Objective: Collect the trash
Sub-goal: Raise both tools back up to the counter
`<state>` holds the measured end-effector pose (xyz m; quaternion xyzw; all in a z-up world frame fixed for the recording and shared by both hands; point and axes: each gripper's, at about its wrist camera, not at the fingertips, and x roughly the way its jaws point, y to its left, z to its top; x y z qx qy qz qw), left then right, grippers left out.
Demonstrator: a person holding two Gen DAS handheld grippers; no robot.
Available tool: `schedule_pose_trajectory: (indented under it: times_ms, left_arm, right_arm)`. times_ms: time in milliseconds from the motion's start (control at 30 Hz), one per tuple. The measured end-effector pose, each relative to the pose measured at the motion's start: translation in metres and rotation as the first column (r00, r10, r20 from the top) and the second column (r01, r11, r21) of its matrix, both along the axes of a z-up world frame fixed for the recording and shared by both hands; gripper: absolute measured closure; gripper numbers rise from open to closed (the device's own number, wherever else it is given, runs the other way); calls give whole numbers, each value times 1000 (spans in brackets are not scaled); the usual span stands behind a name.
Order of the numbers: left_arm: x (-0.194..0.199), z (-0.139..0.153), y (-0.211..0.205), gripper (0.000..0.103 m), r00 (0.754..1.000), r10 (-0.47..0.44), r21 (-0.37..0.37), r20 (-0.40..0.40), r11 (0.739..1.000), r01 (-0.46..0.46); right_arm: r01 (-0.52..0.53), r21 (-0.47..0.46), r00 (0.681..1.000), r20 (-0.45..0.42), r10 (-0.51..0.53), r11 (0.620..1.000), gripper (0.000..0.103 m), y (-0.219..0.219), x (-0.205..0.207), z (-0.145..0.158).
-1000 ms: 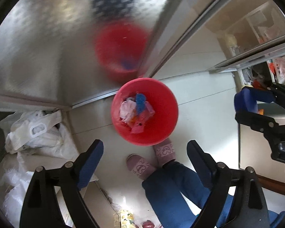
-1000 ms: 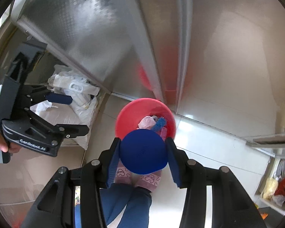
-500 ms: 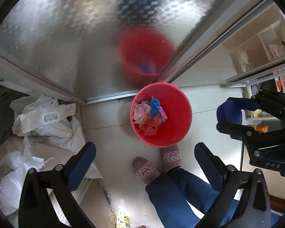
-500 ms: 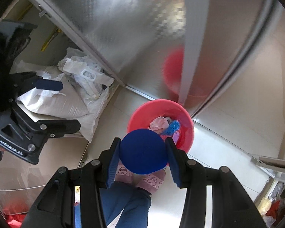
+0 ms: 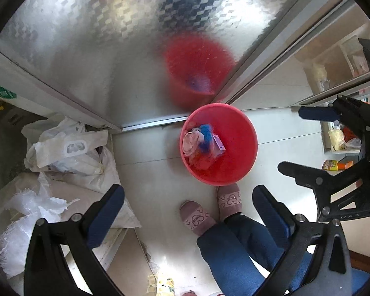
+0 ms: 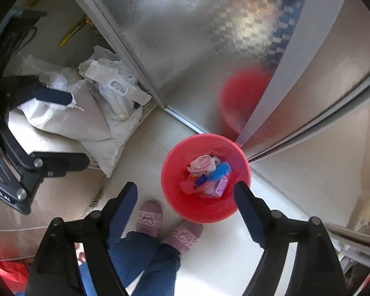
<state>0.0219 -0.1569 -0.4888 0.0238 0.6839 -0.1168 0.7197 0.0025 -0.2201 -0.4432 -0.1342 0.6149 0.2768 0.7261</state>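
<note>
Red round plastic bin (image 6: pixel 206 178) of mixed trash on the pale floor, at twelve o'clock from my pink slippers (image 6: pixel 149 218). Right gripper (image 6: pixel 185 198) just opened, empty; left gripper (image 5: pixel 187 212) spread wide, empty.

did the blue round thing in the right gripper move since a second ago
Yes. The right gripper has just been opening and nothing is between its jaws now; a small blue piece now lies in the red bin on the floor below, though whether it is that thing is uncertain.
</note>
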Motion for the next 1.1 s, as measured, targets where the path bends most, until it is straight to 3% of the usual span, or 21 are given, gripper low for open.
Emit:
schedule_pose_trajectory:
  times_ms: [233, 400, 500, 867, 1100]
  left_arm:
    - [-13, 37, -8, 0, 999, -30, 13, 42, 999, 30]
    - [-22, 78, -11, 0, 998, -24, -10, 56, 1000, 25]
    - [-29, 110, -15, 0, 997, -17, -16, 74, 1000, 18]
    - [-43, 244, -33, 0, 985, -35, 12, 171, 999, 34]
    - [-53, 312, -38, 0, 961, -51, 103, 272, 994, 24]
  right_arm:
    - [0, -4, 1000, 4, 1, 1000, 7, -14, -4, 22]
    - [5, 0, 1000, 13, -5, 1000, 6, -22, -10, 54]
    - [20, 6, 1000, 18, -20, 1000, 0, -26, -14, 83]
    - [34, 64, 997, 69, -38, 997, 1, -32, -29, 214]
    - [50, 124, 991, 114, -64, 991, 0, -32, -29, 274]
